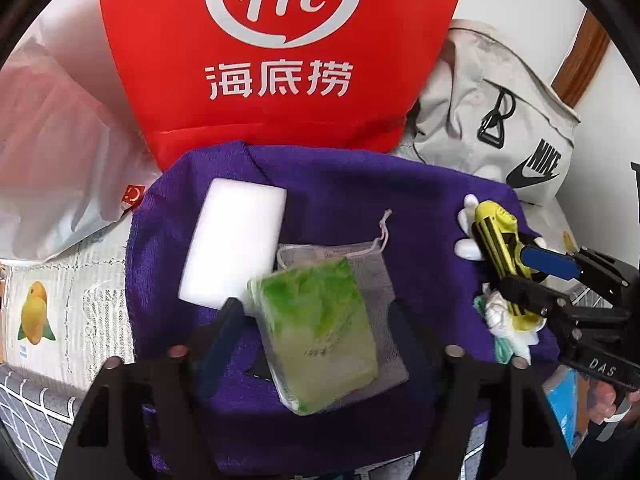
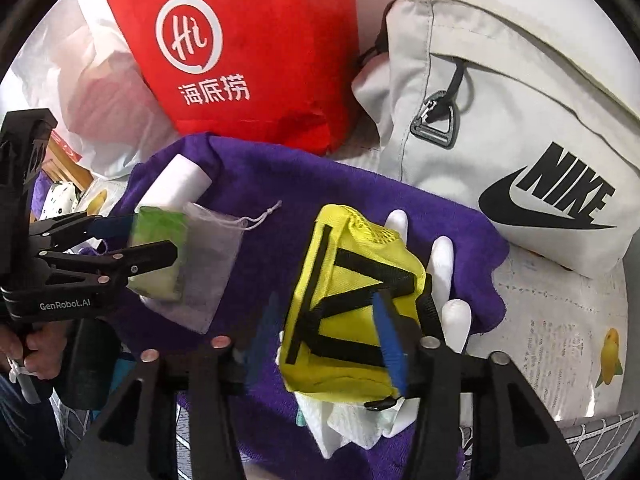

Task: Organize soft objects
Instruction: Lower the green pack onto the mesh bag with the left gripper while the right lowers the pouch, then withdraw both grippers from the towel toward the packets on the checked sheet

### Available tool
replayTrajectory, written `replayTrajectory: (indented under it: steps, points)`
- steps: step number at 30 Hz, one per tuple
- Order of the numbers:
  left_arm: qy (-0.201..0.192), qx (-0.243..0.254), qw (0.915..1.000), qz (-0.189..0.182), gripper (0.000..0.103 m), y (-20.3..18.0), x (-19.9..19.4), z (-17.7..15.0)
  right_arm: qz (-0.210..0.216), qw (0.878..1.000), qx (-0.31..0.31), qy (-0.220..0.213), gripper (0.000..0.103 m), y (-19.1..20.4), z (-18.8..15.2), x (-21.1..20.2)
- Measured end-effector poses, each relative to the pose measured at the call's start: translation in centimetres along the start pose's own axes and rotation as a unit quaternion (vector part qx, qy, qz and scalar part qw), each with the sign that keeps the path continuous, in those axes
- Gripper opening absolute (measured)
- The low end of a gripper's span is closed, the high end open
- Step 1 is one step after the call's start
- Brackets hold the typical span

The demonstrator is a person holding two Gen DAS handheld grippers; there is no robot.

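A purple towel (image 1: 420, 208) lies spread in the middle, also in the right wrist view (image 2: 352, 200). On it are a white sponge block (image 1: 236, 240), a grey mesh drawstring pouch (image 1: 372, 276) and a green packet (image 1: 320, 328). My left gripper (image 1: 316, 324) is open around the green packet, also seen from the right wrist (image 2: 160, 248). My right gripper (image 2: 324, 328) is open around a yellow mesh pouch with black straps (image 2: 348, 280), which lies over a white glove (image 2: 440, 264) and crumpled white cloth (image 2: 352, 424). The right gripper also shows in the left wrist view (image 1: 532, 276).
A red bag with a white logo (image 1: 280, 52) stands behind the towel. A grey Nike bag (image 2: 500, 112) sits at the back right. A translucent plastic bag (image 1: 52, 152) lies at the left. Printed paper with a fruit picture (image 1: 48, 312) covers the surface.
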State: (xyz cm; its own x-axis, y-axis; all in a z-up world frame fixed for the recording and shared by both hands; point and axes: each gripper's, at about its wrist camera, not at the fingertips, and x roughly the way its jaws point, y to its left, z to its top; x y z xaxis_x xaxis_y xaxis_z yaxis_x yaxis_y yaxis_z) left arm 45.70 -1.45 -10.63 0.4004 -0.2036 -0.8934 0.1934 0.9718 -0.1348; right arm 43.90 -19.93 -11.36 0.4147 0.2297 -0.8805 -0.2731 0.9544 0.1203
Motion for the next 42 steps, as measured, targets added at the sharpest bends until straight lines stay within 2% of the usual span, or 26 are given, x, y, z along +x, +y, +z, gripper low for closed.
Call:
replayTrajectory:
  steps: [9,17,27,39,42]
  points:
    - [-0.013,-0.001,0.9998,0.012,0.076,0.0,-2.6,-0.8,0.002,1.000,0.010,-0.016,0.053,0.5,-0.5,-2.6]
    - [-0.029,-0.009,0.9993,0.020,0.076,0.3,-6.8,-3.9,0.005,0.999,0.023,-0.032,0.053,1.6,-3.5,-6.7]
    - [-0.039,-0.013,0.9987,0.029,0.076,0.1,-11.6,-10.7,0.021,0.999,0.018,-0.040,0.053,4.7,-9.8,-11.2]
    - [-0.018,-0.047,0.9978,0.044,0.076,1.4,-13.2,-19.9,0.047,0.998,-0.017,-0.037,0.053,9.2,-17.5,-13.2]
    - [-0.020,-0.053,0.9967,0.058,0.076,1.6,-13.6,-21.8,0.046,0.998,-0.025,-0.030,0.053,10.3,-19.9,-13.1]
